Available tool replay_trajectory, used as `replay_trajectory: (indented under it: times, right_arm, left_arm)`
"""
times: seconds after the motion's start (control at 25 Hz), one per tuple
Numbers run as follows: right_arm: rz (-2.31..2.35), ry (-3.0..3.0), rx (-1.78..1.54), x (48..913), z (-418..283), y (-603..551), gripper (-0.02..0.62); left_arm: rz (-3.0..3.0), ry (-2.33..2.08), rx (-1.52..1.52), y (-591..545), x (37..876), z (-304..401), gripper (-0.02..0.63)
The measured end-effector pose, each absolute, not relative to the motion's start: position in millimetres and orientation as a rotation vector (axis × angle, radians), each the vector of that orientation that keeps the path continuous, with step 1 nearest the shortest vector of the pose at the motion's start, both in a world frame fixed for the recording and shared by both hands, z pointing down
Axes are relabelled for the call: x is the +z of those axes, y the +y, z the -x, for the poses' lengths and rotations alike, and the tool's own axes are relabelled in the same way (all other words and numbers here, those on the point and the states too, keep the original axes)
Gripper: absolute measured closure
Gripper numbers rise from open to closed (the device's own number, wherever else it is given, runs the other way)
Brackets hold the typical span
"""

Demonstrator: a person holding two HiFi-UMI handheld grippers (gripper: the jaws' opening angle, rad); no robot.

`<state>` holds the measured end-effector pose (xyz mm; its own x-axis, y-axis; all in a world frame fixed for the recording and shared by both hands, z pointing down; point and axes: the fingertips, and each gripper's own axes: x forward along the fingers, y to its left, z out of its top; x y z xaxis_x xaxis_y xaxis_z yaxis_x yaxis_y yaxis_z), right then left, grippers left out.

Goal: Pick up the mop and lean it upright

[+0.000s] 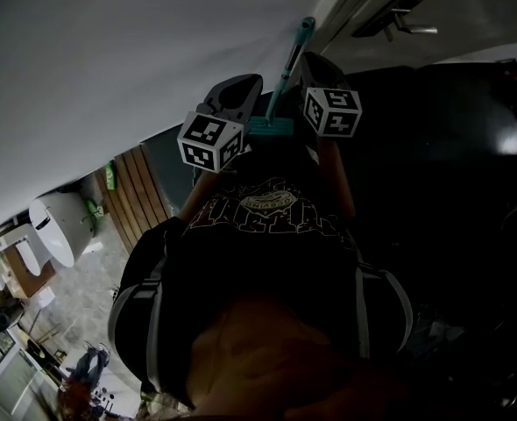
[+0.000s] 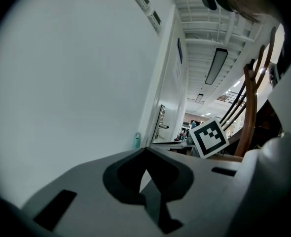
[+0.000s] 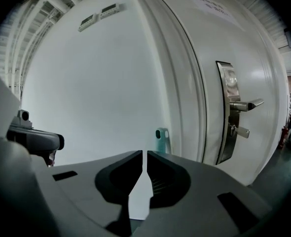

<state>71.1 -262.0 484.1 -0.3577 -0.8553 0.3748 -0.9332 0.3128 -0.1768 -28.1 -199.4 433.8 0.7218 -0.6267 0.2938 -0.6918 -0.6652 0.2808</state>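
The mop has a teal handle [image 1: 288, 67] and a teal head [image 1: 270, 128], and it stands leaning against the white wall [image 1: 153, 51] next to the door frame. Both grippers point toward it from either side without holding it. My left gripper [image 1: 253, 81] is shut with nothing in it; in the left gripper view its jaws [image 2: 146, 150] meet, and the top of the handle [image 2: 137, 140] shows just beyond. My right gripper [image 3: 145, 153] is shut and empty, with only a thin slit between the jaws. The handle's hanging end [image 3: 161, 140] rises behind it.
A white door [image 3: 224, 58] with a metal lever handle [image 3: 243, 105] is right of the mop. The person's dark shirt [image 1: 267, 226] fills the lower head view. At the far left are wooden slats [image 1: 136, 191], a white appliance [image 1: 55, 226] and floor clutter.
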Motion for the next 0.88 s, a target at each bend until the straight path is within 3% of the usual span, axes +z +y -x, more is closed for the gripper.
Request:
replay_trajectory:
  times: [0.48, 0.6, 0.88]
  right_arm:
    - [-1.667, -2.299, 0.552, 504, -71, -296, 0.571]
    - [-1.68, -2.27, 0.557, 509, -71, -303, 0.515]
    - [-1.705, -2.21, 0.561, 523, -74, -318, 0.488]
  left_arm:
    - [-2.52, -1.078, 0.22, -211, 436, 55, 0.558]
    - [-2.508, -1.095, 0.217, -212, 435, 64, 0.558]
    - [-2.489, -1.125, 0.215, -212, 440, 75, 0.558]
